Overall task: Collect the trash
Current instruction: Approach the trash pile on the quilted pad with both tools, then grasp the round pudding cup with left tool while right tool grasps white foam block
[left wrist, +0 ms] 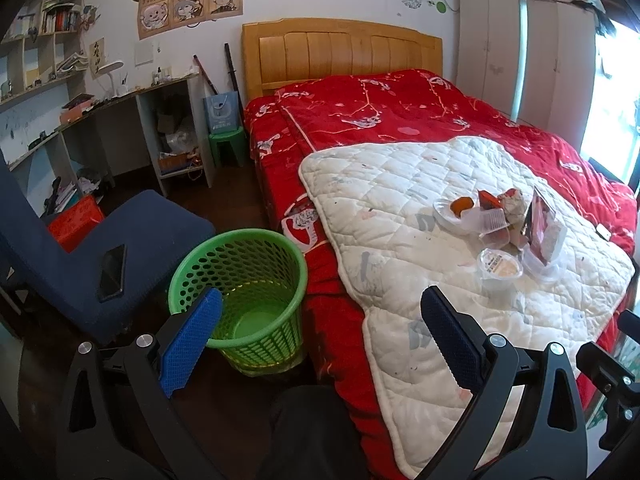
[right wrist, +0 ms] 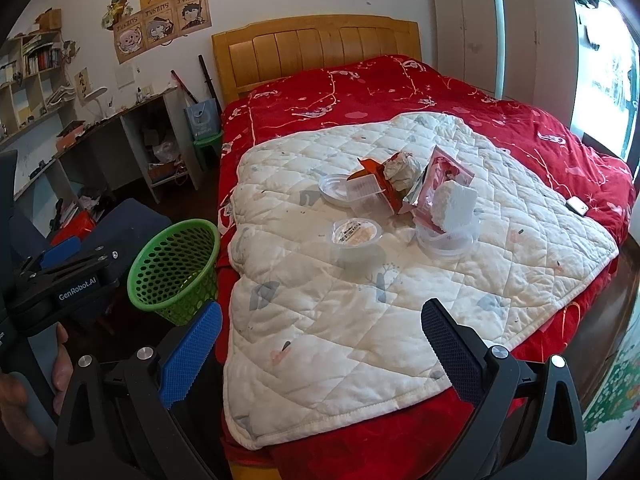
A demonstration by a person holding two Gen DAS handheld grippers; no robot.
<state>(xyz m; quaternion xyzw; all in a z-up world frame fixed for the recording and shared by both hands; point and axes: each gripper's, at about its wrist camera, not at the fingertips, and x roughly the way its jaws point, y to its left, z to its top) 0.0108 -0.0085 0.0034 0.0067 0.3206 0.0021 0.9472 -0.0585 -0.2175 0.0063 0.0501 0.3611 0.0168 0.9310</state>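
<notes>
Far left, the green basket [left wrist: 240, 300] stands on the floor against the bed, nothing visible inside, just beyond the left gripper [left wrist: 320, 328], jaws wide apart and empty. Moving right, the right gripper [right wrist: 322, 332] hangs spread and empty over the white quilt [right wrist: 320, 340]. The trash pile [right wrist: 404, 192] lies ahead, well apart from it; a sealed clear cup [right wrist: 355, 236] sits nearest, contents pale.

Green perforated basket [left wrist: 240, 280]; white quilted pad [right wrist: 360, 280]; red bedspread [left wrist: 400, 108].
</notes>
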